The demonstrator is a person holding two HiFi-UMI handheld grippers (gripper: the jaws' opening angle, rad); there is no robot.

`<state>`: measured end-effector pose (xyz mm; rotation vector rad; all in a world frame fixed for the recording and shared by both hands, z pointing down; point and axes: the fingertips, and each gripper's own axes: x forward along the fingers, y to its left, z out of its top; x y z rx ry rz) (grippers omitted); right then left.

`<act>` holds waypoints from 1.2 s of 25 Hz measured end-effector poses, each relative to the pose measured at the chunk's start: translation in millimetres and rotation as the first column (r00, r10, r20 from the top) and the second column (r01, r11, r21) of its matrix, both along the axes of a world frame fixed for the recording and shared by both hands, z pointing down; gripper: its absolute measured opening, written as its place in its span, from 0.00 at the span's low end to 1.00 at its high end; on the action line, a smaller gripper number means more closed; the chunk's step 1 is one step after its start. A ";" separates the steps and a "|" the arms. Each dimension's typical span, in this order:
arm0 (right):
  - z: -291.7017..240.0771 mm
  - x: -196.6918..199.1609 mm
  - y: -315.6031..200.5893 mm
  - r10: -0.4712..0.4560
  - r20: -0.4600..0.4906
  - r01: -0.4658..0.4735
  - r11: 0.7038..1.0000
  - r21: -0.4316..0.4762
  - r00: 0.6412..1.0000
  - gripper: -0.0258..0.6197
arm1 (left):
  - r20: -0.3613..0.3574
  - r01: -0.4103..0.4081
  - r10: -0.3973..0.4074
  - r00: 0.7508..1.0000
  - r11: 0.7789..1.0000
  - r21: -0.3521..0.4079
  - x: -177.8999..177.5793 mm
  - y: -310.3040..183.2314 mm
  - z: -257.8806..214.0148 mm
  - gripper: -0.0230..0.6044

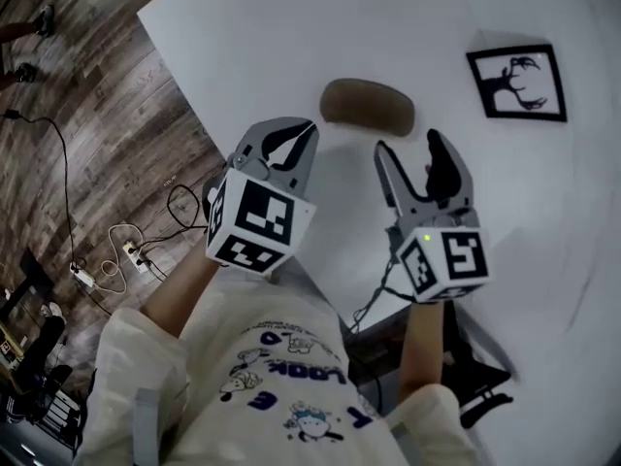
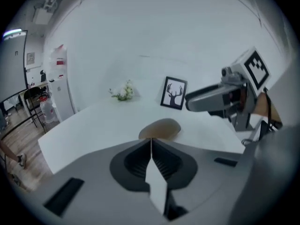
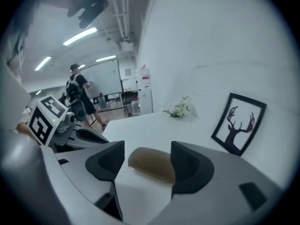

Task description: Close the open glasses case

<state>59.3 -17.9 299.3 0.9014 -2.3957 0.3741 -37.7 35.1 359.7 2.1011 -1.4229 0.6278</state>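
The brown glasses case [image 1: 368, 104] lies at the top middle of the white table [image 1: 243, 37] and looks shut. Below it, not touching: left gripper [image 1: 284, 142] pinched shut, empty; right gripper [image 1: 410, 155] wide apart, empty. Best to lift both away gently, with no bumps.

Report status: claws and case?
Left claw shut, empty; right claw open, empty. Case looks closed, clear of both. Nothing in the way.

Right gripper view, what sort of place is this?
Likely an office or lab: strip lights overhead, a chair at the back, a white table with a deer picture.
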 end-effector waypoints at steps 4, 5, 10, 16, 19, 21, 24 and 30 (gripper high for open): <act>-26.2 16.5 13.1 0.252 0.105 -0.257 0.966 0.038 0.962 0.09 | -0.027 0.055 -0.052 0.998 0.992 0.111 2.0 -4.0 -59.9 0.04; -33.0 17.0 17.0 0.281 0.124 -0.289 0.956 0.050 0.952 0.07 | -0.026 0.058 -0.055 0.998 0.988 0.141 2.8 -5.5 -72.7 0.04; -68.5 15.0 30.2 0.332 0.177 -0.359 0.922 0.148 0.926 0.04 | -0.038 0.085 -0.078 0.996 0.962 0.261 8.1 -9.2 -123.2 0.04; -92.9 20.9 41.0 0.359 0.238 -0.402 0.899 0.172 0.903 0.04 | -0.041 0.116 -0.108 0.993 0.930 0.349 17.7 -5.8 -158.0 0.04; -102.3 23.9 46.0 0.365 0.251 -0.415 0.890 0.188 0.896 0.04 | -0.038 0.125 -0.119 0.992 0.917 0.378 21.7 -1.1 -170.3 0.04; -107.6 26.2 48.4 0.372 0.259 -0.426 0.884 0.194 0.891 0.04 | -0.046 0.139 -0.132 0.990 0.906 0.400 23.5 0.6 -178.4 0.04; -116.4 27.9 49.2 0.374 0.271 -0.435 0.875 0.213 0.887 0.04 | -0.032 0.134 -0.133 0.991 0.906 0.401 24.2 3.3 -181.5 0.04; -124.8 29.1 50.6 0.371 0.283 -0.436 0.873 0.220 0.885 0.04 | -0.009 0.117 -0.124 0.992 0.908 0.403 23.8 5.8 -183.0 0.04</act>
